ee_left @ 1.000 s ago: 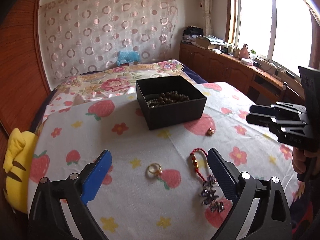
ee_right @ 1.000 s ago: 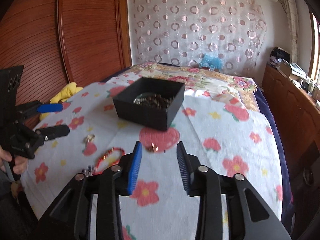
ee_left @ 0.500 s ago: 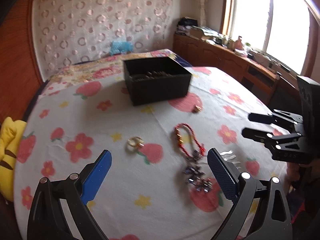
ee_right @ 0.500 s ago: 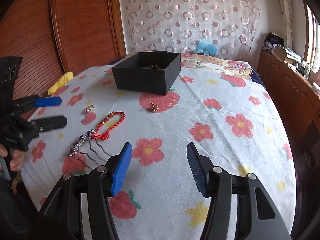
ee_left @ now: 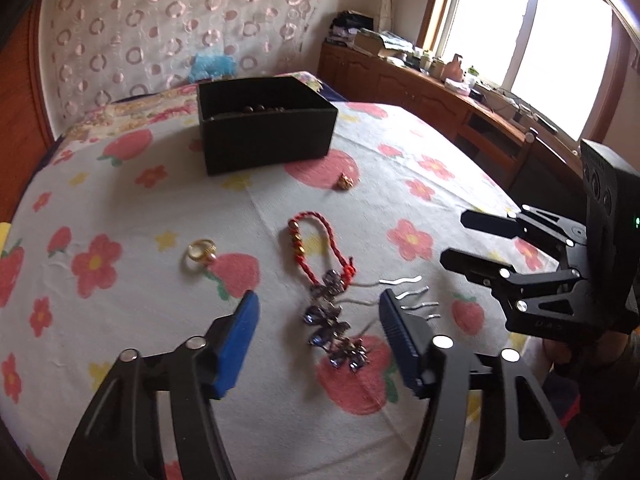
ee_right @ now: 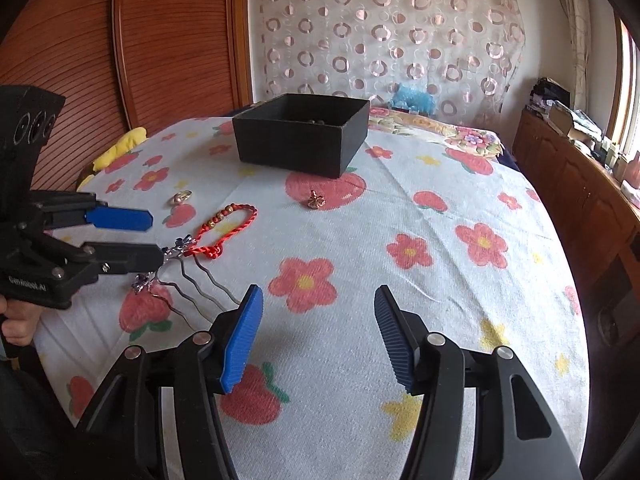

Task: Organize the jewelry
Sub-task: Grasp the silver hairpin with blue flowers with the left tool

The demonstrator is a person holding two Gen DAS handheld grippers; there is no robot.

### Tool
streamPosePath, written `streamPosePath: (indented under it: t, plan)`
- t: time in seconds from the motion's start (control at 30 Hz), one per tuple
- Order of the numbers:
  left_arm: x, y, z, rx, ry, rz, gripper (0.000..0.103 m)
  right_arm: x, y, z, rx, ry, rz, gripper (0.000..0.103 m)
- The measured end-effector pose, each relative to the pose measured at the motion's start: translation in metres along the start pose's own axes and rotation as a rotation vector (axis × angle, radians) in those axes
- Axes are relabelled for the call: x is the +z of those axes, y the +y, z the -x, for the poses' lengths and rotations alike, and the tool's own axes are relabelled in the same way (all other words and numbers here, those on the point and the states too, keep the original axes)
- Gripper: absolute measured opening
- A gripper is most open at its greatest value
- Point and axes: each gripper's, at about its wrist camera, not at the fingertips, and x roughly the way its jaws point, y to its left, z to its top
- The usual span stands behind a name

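One readable mark: white lettering "GenRobot.AI" on the black body of the left gripper (ee_right: 156, 236), seen in the right wrist view, low on its side near the person's hand (ee_right: 18, 322). In the left wrist view the right gripper (ee_left: 452, 236) body carries faint embossed characters under the linkage, too faint to read. No text readable on the black box (ee_left: 266, 126), tablecloth (ee_left: 400, 208) or jewelry.
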Motion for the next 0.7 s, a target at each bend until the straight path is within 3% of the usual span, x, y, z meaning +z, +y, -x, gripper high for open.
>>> streamPosePath:
  t: [0.13, 0.2, 0.4, 0.43, 0.47, 0.7]
  plan:
    - [-0.005, 0.0, -0.003, -0.02, 0.018, 0.008, 0.046, 0.0, -0.003, 0.0, 0.006, 0.002, -0.012, 0.06]
    - [-0.005, 0.001, -0.004, -0.03, 0.025, 0.015, 0.033, 0.001, -0.003, 0.0, 0.005, 0.003, -0.013, 0.06]
    - [-0.007, 0.004, 0.001, -0.038, 0.017, 0.021, 0.017, 0.001, -0.003, -0.001, 0.006, 0.007, -0.009, 0.06]
    - [-0.007, 0.003, 0.003, -0.03, 0.003, 0.013, 0.013, 0.001, -0.003, -0.002, 0.005, 0.008, -0.009, 0.06]
    - [-0.006, 0.002, 0.007, -0.024, -0.011, 0.004, 0.001, 0.001, -0.003, -0.002, 0.005, 0.009, -0.008, 0.06]
    - [-0.004, 0.013, 0.018, 0.005, -0.04, 0.018, 0.0, 0.0, -0.002, -0.004, 0.0, 0.016, 0.003, 0.06]
